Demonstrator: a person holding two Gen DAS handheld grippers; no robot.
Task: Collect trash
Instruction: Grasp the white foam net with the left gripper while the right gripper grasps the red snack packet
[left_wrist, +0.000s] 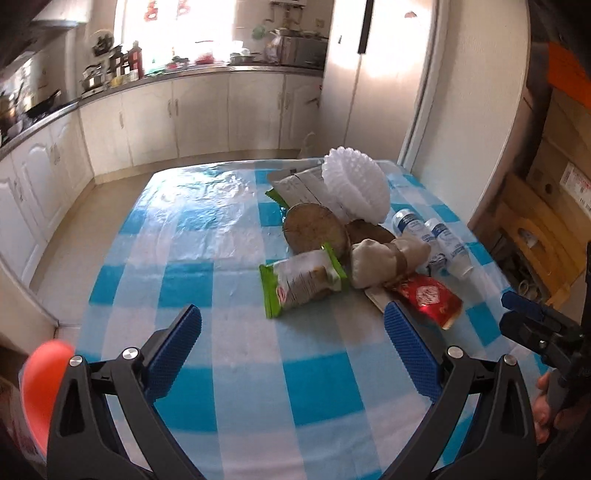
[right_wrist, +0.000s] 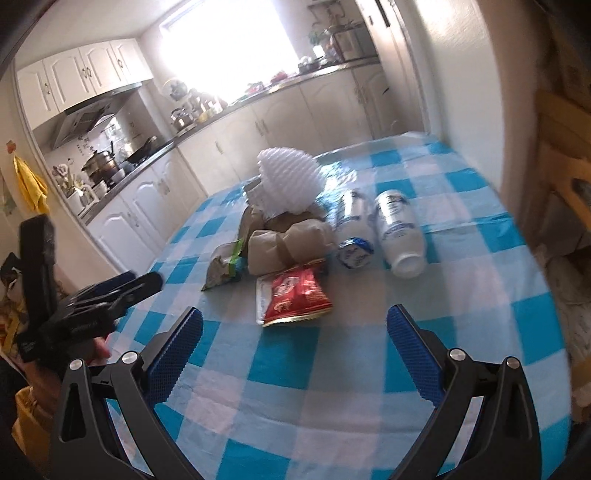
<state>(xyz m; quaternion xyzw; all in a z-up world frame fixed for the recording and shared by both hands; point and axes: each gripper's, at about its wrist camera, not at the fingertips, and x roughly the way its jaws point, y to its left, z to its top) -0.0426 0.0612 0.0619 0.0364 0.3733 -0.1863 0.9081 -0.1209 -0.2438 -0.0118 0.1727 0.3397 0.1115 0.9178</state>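
A heap of trash lies on the blue-and-white checked table (left_wrist: 207, 280) (right_wrist: 332, 369). In it are a green-edged snack wrapper (left_wrist: 303, 282) (right_wrist: 221, 269), a red wrapper (left_wrist: 430, 299) (right_wrist: 295, 301), a crumpled brown paper bag (left_wrist: 384, 260) (right_wrist: 284, 243), white foam netting (left_wrist: 356, 184) (right_wrist: 288, 181) and two empty clear bottles (left_wrist: 432, 238) (right_wrist: 399, 229). My left gripper (left_wrist: 293, 332) hovers open just short of the green wrapper, nothing between its fingers. Short of the red wrapper, my right gripper (right_wrist: 295, 336) hangs open and empty.
A round brown disc (left_wrist: 316, 229) and flat packaging lie in the heap. White kitchen cabinets (left_wrist: 184, 110) and a cluttered counter run behind the table. Cardboard boxes (left_wrist: 554, 184) stand to its right. An orange object (left_wrist: 44, 384) sits at the left edge. A hand (left_wrist: 546, 410) holds the other gripper.
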